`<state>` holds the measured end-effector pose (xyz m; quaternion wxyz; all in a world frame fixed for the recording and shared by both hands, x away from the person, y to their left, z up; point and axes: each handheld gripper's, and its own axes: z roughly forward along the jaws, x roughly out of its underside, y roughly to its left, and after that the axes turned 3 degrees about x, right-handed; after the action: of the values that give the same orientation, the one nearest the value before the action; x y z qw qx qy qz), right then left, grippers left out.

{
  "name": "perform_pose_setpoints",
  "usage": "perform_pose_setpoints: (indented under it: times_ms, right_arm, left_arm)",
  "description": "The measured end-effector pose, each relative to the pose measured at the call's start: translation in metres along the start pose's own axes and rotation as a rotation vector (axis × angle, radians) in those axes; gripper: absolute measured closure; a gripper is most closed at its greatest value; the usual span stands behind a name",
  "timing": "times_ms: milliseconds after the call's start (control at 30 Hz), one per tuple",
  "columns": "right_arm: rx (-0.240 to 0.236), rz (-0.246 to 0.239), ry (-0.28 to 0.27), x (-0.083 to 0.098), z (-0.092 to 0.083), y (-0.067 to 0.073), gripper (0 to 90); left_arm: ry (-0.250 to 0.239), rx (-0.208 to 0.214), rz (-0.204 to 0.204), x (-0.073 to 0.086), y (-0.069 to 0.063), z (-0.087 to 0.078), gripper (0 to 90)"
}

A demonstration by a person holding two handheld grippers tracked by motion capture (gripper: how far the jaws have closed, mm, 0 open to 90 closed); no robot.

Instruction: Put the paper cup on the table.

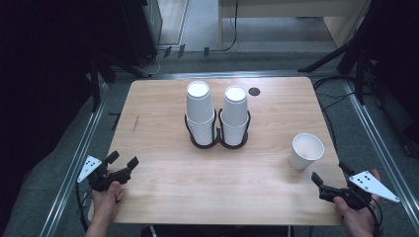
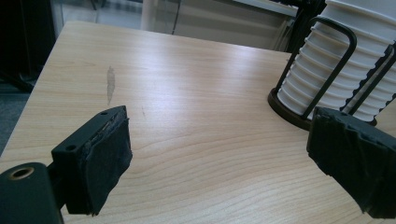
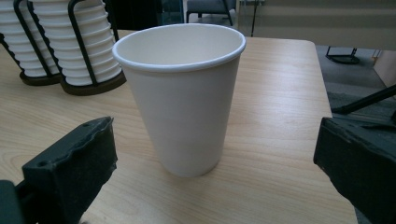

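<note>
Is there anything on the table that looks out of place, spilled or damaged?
Nothing is spilled or tipped. The single cup stands upright, apart from the two stacks in the black holder. The one oddity is a dark scuff mark on the table.

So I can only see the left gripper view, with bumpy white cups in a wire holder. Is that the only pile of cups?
Observer: No, there are two piles of cups, side by side, each upside down in its own black wire holder.
Operator: Are there any other cups?
Observer: Yes, a single cup stands upright by itself near the table's right edge.
Operator: Is anything inside it?
Observer: The right gripper view looks part way in, and what shows is bare.
Operator: Is somebody grabbing it?
Observer: No. The right gripper sits just in front of it with jaws wide apart, not touching.
</note>
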<state>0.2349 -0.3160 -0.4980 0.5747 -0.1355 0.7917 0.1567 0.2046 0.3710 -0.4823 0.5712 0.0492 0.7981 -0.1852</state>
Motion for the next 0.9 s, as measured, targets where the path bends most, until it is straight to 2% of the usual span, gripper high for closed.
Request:
perform_pose_setpoints:
  times_ms: [200,600,900]
  right_arm:
    - [0.009,-0.006,0.004,0.003,0.003,0.000,0.0]
    - [0.029,0.024,0.019,0.009,0.005,-0.007,0.0]
    - [0.030,0.013,0.035,0.011,0.009,-0.006,0.0]
  left_arm:
    - [-0.002,0.001,-0.006,0.000,0.001,0.000,6.4]
    - [0.002,0.003,0.012,0.000,-0.001,0.000,6.4]
    - [0.004,0.005,0.021,0.000,-0.002,0.000,6.4]
